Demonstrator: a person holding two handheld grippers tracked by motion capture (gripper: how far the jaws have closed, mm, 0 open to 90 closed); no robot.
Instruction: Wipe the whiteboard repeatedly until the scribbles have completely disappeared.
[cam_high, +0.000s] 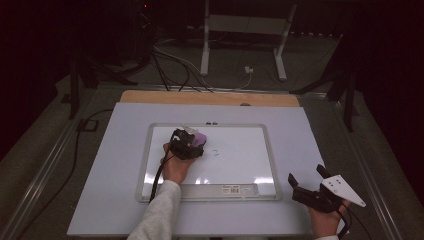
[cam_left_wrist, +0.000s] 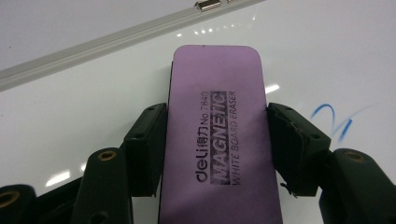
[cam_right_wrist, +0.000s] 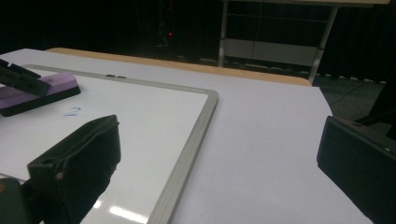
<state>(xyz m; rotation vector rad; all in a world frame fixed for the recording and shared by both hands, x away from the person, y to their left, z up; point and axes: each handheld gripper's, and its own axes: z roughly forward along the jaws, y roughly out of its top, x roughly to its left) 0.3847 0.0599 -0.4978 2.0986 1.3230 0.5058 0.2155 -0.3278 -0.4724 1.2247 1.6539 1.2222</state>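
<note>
A whiteboard (cam_high: 250, 150) with a silver frame lies flat on the table. My left gripper (cam_high: 192, 140) is shut on a purple magnetic whiteboard eraser (cam_left_wrist: 217, 135), its jaws pressing both long sides, and the eraser rests on the board's upper left area. A small blue pen mark (cam_high: 216, 153) sits just right of the eraser, and the blue mark (cam_left_wrist: 336, 119) appears again in the left gripper view. My right gripper (cam_high: 310, 176) stands open off the board's lower right corner, above the table, with nothing between its fingers (cam_right_wrist: 79, 158). The eraser (cam_right_wrist: 39, 91) also lies at the far left of the right gripper view.
The board rests on a pale sheet (cam_high: 100, 190) covering a wooden table (cam_high: 210, 97). A marker tray (cam_high: 220, 190) runs along the board's near edge. Beyond the table are cables (cam_high: 170, 65) on the floor and a white stand (cam_high: 245, 30).
</note>
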